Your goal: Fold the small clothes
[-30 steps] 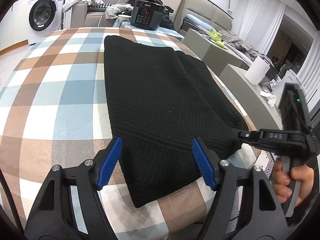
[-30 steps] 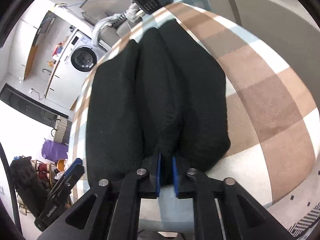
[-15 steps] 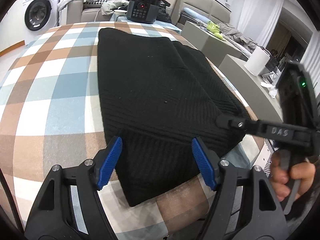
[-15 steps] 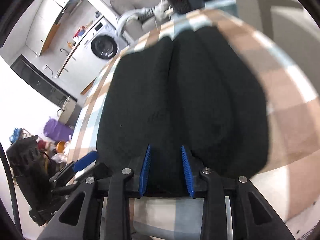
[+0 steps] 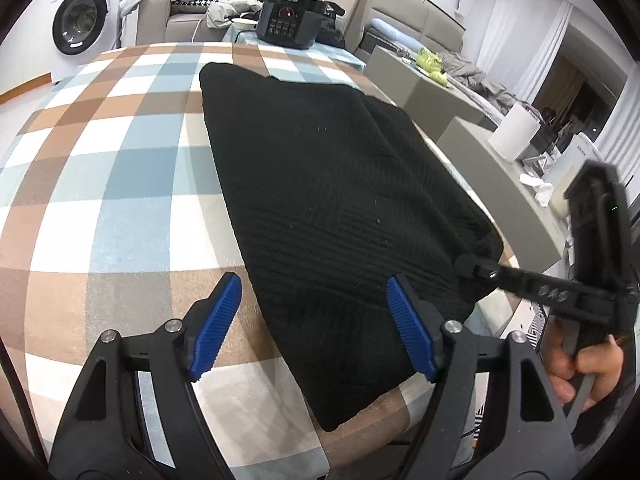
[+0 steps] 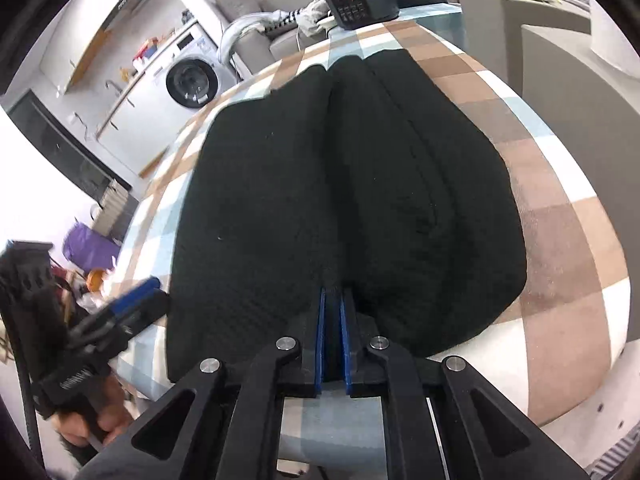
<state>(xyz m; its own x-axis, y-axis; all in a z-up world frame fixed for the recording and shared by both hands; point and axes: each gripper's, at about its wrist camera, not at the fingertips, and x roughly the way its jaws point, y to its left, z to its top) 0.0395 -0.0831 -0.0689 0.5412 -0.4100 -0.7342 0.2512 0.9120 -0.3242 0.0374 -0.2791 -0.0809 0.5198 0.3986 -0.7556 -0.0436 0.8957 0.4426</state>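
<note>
A folded black knit garment (image 5: 328, 200) lies flat on the counter (image 5: 100, 184), which is covered in a brown, blue and white check cloth. Its long axis runs from the near edge of the counter away toward the far end, and its near end reaches the counter's near edge. A lengthwise crease shows along its right part in the left wrist view.

At the far end of the counter, just beyond the garment, sits a black electric cooker (image 5: 290, 18) with a red display. Behind it is a grey sofa (image 5: 188, 12) with loose clothes on it, and a white washing machine (image 5: 82, 8) stands to the far left. To the right are grey surfaces with a white roll (image 5: 516, 132) and some yellow-green items (image 5: 430, 64).

The left tool (image 5: 316, 320) hangs over the garment's near left part with its blue-padded fingers spread wide, gripping nothing. The right tool (image 6: 332, 340) is at the garment's near right edge, its jaws nearly together and pinching a fold of the black knit between the pads (image 6: 320, 336). Nothing lies on top of the garment apart from the tools.
</note>
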